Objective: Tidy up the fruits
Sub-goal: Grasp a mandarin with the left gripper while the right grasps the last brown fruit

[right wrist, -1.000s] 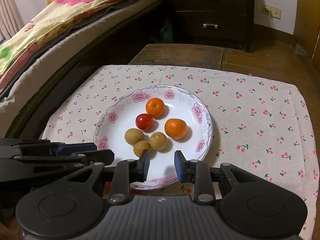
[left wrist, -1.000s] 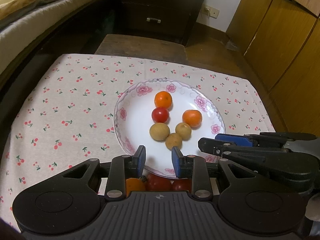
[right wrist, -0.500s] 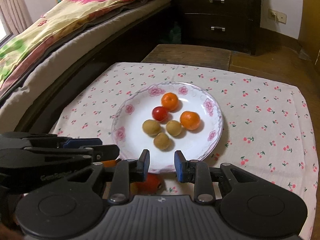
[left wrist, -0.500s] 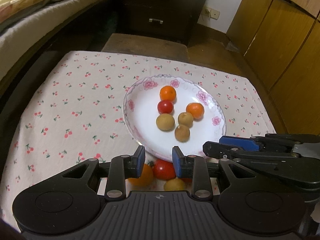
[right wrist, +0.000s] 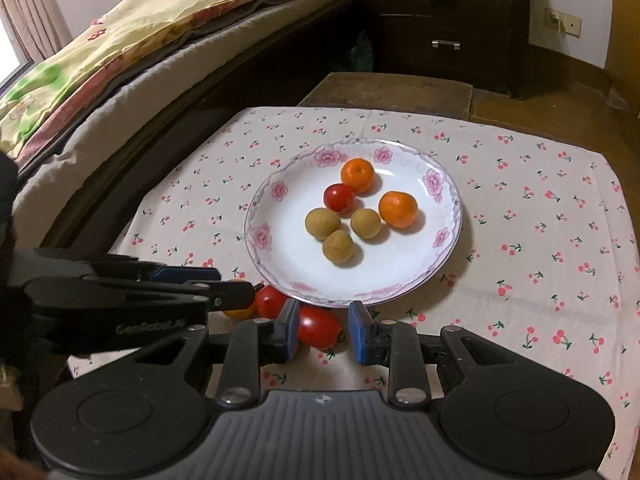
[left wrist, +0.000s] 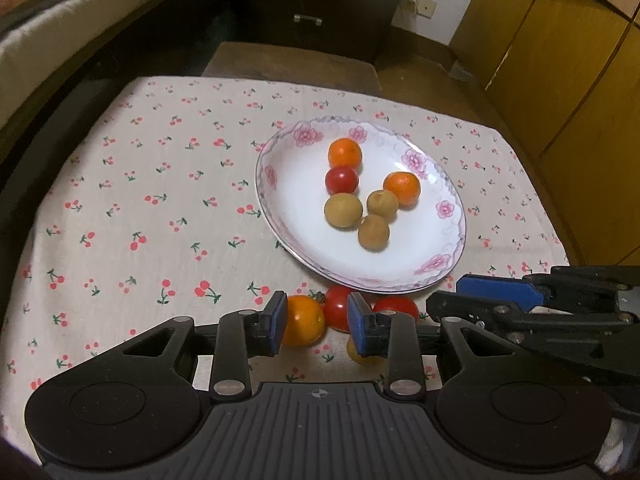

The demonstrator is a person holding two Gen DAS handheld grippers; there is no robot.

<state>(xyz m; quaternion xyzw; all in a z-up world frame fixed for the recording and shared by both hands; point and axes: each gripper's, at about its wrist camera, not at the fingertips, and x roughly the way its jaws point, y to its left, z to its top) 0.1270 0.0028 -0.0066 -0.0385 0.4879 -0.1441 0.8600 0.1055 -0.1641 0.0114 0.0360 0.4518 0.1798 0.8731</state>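
A white flowered plate [left wrist: 434, 254] [right wrist: 404, 294] holds two small oranges, a cherry tomato and three yellow-brown fruits. On the cloth in front of it lie an orange [left wrist: 302, 320], two red tomatoes [left wrist: 336, 306] [right wrist: 318, 326] and a yellow-brown fruit [left wrist: 354, 354]. My left gripper [left wrist: 318, 324] is open and empty above the loose orange and tomato. My right gripper [right wrist: 324, 332] is open and empty, with a tomato between its fingers' line of sight. Each gripper shows in the other's view.
The table wears a cherry-print cloth [left wrist: 140, 208]. A bed [right wrist: 120, 52] runs along the left. A dark drawer chest [right wrist: 444, 20] stands behind, wooden cupboards [left wrist: 560, 60] on the right. A wooden stool [right wrist: 388, 90] sits past the table's far edge.
Both grippers have pulled back and up from the plate. The loose fruits in front of the plate have come into view between the fingers.
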